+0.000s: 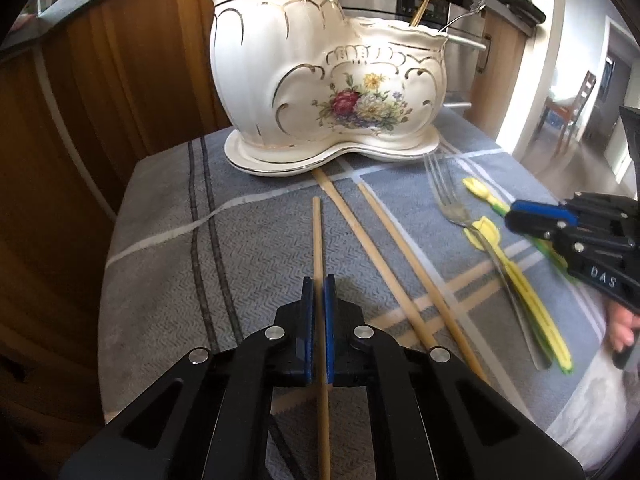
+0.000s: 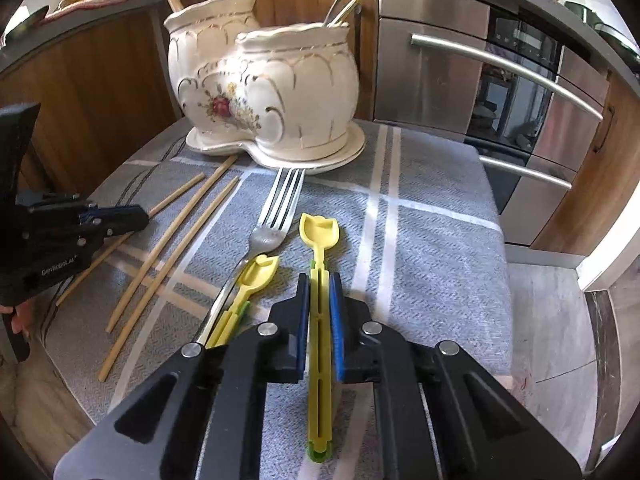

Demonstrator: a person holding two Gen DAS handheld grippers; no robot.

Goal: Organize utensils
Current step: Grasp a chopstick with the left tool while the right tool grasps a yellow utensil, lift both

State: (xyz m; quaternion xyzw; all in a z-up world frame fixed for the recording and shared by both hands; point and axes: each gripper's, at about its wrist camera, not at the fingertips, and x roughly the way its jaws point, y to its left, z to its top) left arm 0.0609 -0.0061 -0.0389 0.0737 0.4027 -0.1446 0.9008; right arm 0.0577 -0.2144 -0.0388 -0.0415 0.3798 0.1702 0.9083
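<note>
A white floral ceramic utensil holder [image 1: 320,80] [image 2: 264,92] stands at the back of a grey checked cloth. It holds chopsticks in its tall part and gold forks in its low part. My left gripper [image 1: 319,280] is shut on a wooden chopstick [image 1: 318,232]; it also shows in the right wrist view [image 2: 136,214]. Two more chopsticks [image 1: 384,248] [image 2: 176,240] lie on the cloth. My right gripper [image 2: 319,280] is shut on a yellow plastic spoon [image 2: 319,236]; it also shows in the left wrist view [image 1: 516,216]. A second yellow spoon [image 2: 256,272] and a steel fork [image 2: 276,208] lie beside it.
The cloth [image 2: 420,240] covers a small table. Wooden cabinets [image 1: 100,100] stand behind and to the left. A steel oven with bar handles [image 2: 500,80] stands to the right. The floor [image 2: 560,340] lies past the table's right edge.
</note>
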